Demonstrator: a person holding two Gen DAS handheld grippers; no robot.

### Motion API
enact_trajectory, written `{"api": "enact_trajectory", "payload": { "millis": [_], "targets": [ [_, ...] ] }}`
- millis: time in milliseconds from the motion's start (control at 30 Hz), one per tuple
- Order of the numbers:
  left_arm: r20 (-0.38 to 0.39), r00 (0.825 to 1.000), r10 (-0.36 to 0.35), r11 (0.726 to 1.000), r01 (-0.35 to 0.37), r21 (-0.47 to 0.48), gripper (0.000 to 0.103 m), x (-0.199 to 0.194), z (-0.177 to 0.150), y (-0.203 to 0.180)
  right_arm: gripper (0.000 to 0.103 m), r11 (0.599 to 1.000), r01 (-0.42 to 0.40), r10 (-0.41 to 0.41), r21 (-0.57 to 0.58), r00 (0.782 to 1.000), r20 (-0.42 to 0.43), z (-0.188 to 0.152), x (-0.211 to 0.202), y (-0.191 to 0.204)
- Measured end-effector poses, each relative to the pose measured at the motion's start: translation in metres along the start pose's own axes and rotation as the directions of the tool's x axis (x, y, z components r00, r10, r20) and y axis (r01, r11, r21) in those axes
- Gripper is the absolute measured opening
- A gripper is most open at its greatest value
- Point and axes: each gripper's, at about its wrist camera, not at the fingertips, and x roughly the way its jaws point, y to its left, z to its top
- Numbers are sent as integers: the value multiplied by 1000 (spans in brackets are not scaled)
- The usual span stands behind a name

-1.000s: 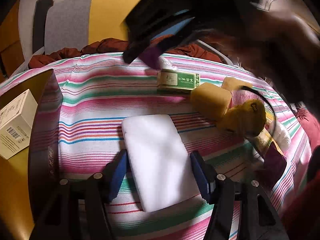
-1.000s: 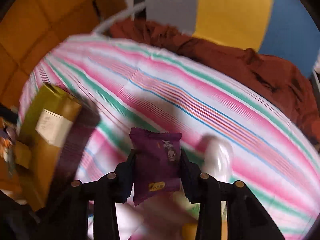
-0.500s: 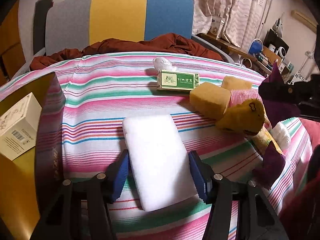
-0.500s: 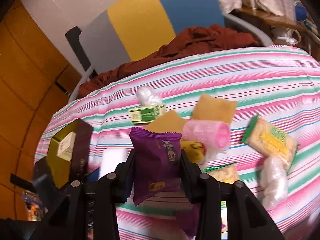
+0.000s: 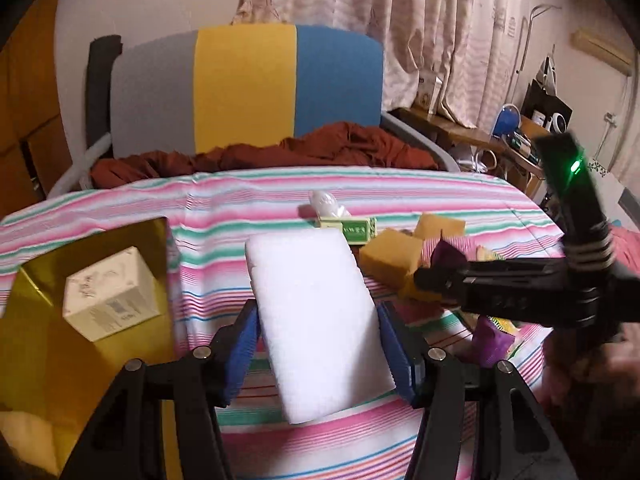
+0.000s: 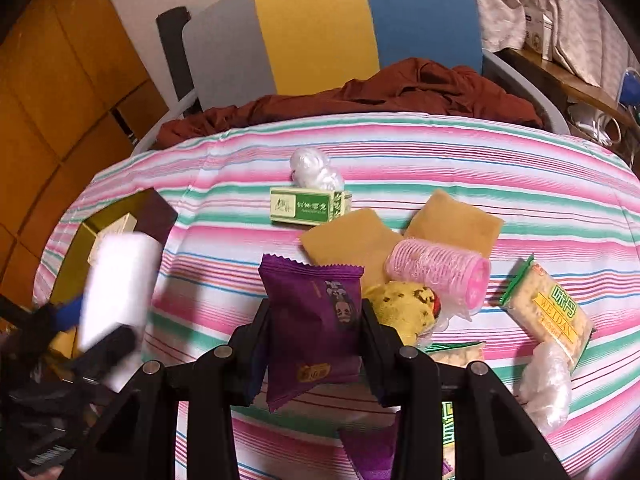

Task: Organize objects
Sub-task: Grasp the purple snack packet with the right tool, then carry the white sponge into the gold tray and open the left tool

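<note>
My left gripper (image 5: pixel 318 344) is shut on a white foam sponge (image 5: pixel 316 312) and holds it lifted above the striped cloth, right of the open gold box (image 5: pixel 48 332). The sponge also shows in the right wrist view (image 6: pixel 116 280), blurred, over the box. My right gripper (image 6: pixel 314 328) is shut on a purple snack packet (image 6: pixel 312 316) above the cloth. It also appears in the left wrist view (image 5: pixel 444 276), at the right.
A cream carton (image 5: pixel 108 296) lies in the gold box. On the striped cloth (image 6: pixel 400 160) lie a green box (image 6: pixel 308 206), yellow sponges (image 6: pixel 456 220), a pink hair roller (image 6: pixel 438 268), a yellow plush (image 6: pixel 400 312), cracker packets (image 6: pixel 548 312) and plastic wads (image 6: pixel 316 168).
My left gripper has closed on the white sponge and lifted it off the cloth. My right gripper has swung back over the pile on the right with the purple packet.
</note>
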Motion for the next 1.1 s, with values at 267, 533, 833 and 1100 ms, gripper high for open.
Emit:
{"api": "enact_trajectory", "payload": {
  "millis": [267, 533, 833, 1100],
  "targets": [
    [29, 998, 47, 998, -46, -40, 60, -32, -3, 29, 40, 994, -56, 53, -97, 998, -38, -7, 5, 30],
    [35, 995, 97, 988, -92, -122, 60, -48, -11, 74, 40, 977, -74, 42, -201, 986, -162, -22, 32, 61],
    [9, 981, 193, 965, -188, -184, 60, -55, -29, 127, 40, 970, 30, -81, -241, 976, -204, -29, 54, 66],
    [16, 960, 279, 946, -272, -176, 60, -70, -39, 160, 40, 964, 49, -105, -261, 973, -204, -31, 55, 67]
  ]
}}
